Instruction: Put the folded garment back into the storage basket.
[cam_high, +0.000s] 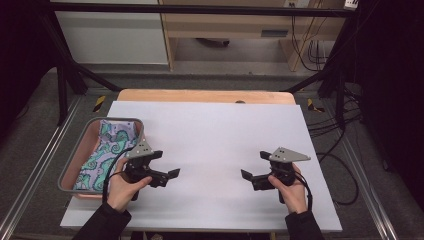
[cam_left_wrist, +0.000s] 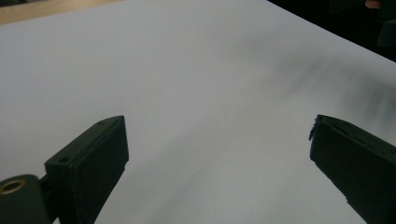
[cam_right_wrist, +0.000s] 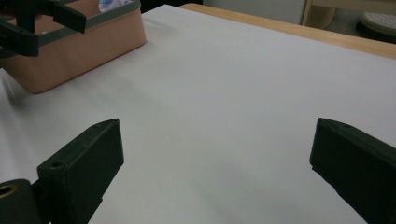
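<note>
Black sleeves; each black gripper (cam_high: 166, 165) carries a grey three-cornered plate (cam_high: 139, 149).

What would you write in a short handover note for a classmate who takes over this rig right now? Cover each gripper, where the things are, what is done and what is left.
Left gripper: open, nothing between its fingers, held over the white sheet just right of the basket.
Right gripper: open and empty, over the right half of the sheet, pointing toward the left gripper.
Things: the patterned cloth lies inside the basket at the sheet's left edge.
Done: the cloth sits in the basket and neither gripper touches it.
Left: probably the cloth is the next thing to handle; the left gripper is nearest to it.
</note>
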